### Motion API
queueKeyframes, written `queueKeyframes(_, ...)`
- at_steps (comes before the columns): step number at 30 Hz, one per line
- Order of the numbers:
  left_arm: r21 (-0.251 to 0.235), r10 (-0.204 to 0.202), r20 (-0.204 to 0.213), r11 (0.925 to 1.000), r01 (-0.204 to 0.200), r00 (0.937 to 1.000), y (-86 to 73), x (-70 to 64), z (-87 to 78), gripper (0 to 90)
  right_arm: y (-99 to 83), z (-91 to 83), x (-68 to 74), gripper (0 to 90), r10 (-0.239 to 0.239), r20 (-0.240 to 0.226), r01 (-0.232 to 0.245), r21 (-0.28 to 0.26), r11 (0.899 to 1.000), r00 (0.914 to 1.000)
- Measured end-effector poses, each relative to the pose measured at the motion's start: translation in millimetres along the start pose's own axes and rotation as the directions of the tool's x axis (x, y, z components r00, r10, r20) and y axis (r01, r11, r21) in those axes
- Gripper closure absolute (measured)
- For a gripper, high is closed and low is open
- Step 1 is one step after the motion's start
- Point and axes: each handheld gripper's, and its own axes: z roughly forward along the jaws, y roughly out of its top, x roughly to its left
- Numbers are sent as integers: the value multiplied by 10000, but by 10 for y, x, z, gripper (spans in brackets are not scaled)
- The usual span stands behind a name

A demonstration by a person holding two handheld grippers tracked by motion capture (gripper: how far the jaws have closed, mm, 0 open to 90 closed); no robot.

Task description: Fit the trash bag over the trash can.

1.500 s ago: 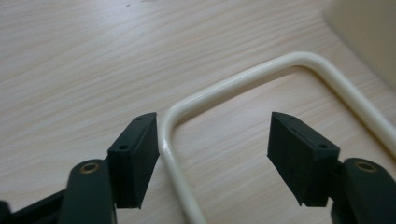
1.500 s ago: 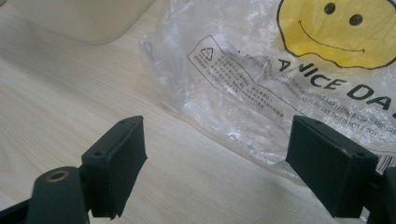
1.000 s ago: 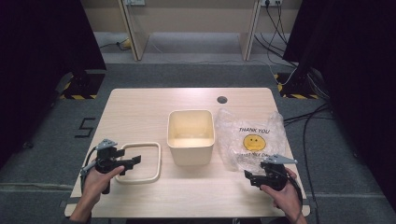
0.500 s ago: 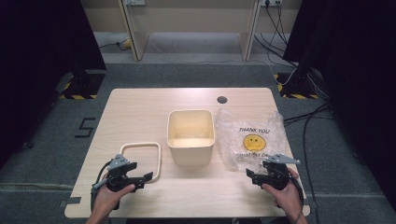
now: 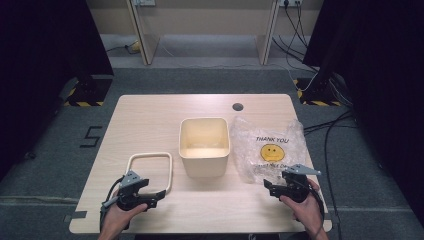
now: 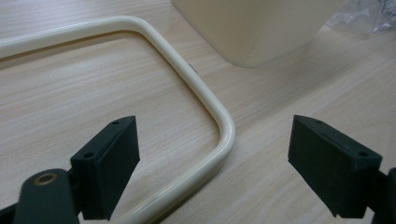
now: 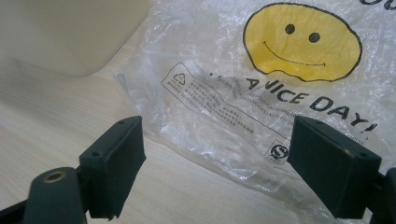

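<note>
A cream plastic bin (image 5: 204,145) stands upright in the middle of the wooden table (image 5: 150,120). Left of it lies a cream rounded-rectangle ring (image 5: 149,172), flat on the wood. My left gripper (image 5: 159,194) is open at the ring's near right corner (image 6: 224,135), which lies between the jaws and below them. A clear plastic bag (image 5: 270,147) printed with a yellow smiley (image 7: 301,42) and "THANK YOU" lies flat to the right of the bin. My right gripper (image 5: 268,187) is open at the bag's near edge (image 7: 233,154), nothing between its jaws.
A round cable hole (image 5: 238,106) sits at the table's far edge. The bin's side (image 7: 65,32) is close on the left in the right gripper view. Grey floor, cables and dark curtains surround the table.
My left gripper has drawn back toward the table's near edge and swung right along the ring's near side. My right gripper has pulled back slightly toward the near edge.
</note>
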Motion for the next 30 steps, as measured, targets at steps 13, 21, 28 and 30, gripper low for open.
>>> queueKeyframes(13,20,136,-29,9999,-136,9999,-9,-12,-2,162,89,50,-16,163,127,237,-120,-306,9995,9996)
queueKeyframes(21,173,114,-18,9998,-114,9999,-25,2,11,162,245,141,-103,161,74,601,-47,-446,9990,9982)
queueKeyframes(28,296,141,-9,9995,-141,9999,-30,7,29,162,451,317,-257,161,407,1185,-377,-275,9989,9921)
queueKeyframes(30,237,115,1,9997,-115,9999,-26,8,26,162,505,379,-267,161,453,1222,-432,-197,9989,9915)
